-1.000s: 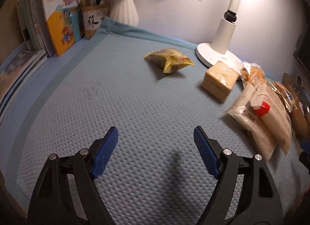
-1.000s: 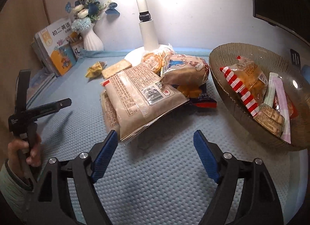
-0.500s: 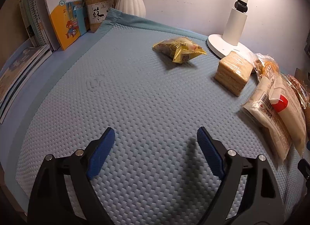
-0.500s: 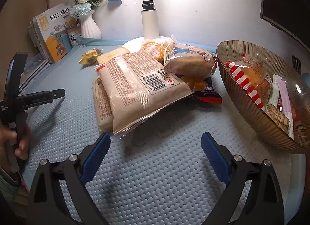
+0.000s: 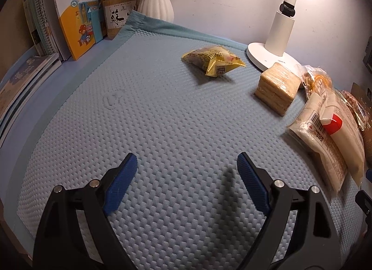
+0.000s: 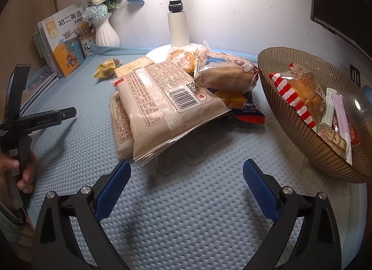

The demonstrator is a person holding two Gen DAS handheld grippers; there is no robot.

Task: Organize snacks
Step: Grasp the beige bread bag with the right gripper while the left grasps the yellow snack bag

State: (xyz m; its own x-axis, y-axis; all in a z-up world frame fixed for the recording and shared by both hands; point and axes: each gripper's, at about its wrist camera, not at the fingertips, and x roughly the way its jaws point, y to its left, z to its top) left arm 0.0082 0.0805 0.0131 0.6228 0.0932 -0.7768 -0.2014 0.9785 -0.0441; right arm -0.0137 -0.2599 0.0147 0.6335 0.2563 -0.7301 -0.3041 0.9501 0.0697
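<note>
- My left gripper (image 5: 187, 165) is spread wide with nothing between its blue pads (image 5: 121, 182); it hangs over bare blue textured mat (image 5: 144, 116).
- My right gripper (image 6: 186, 172) is likewise spread wide and empty, its left pad just beside the near corner of the top beige packet (image 6: 162, 107).
- From the right wrist view, that beige packet, barcode side up, lies tilted on a second beige packet (image 6: 121, 121) beneath it; both rest on the mat.
- Behind them I see a wrapped brown bun (image 6: 227, 72), a clear bag of round biscuits (image 6: 183, 59) and a dark packet with yellow pieces printed on it (image 6: 241, 105), all crowded together and touching.
- A wrapped cracker stack (image 5: 276, 88) sits on the mat beside the lamp base (image 5: 262, 58); a yellow snack packet (image 5: 214, 63) lies apart, to its left.
- The ribbed brown glass bowl (image 6: 302, 135) stands at the right of the pile, near the bun. It holds a red-and-white striped wrapped pastry (image 6: 300, 93) and several slim stick packets (image 6: 334, 116); I cannot read their labels.
- Along the back wall: white ribbed vase (image 6: 107, 32) with blue flowers, upright textbooks (image 5: 76, 11), a small pen holder (image 5: 116, 18).
- In the right wrist view a person's hand (image 6: 16, 172) grips the handle of the left tool at the frame's left edge.
</note>
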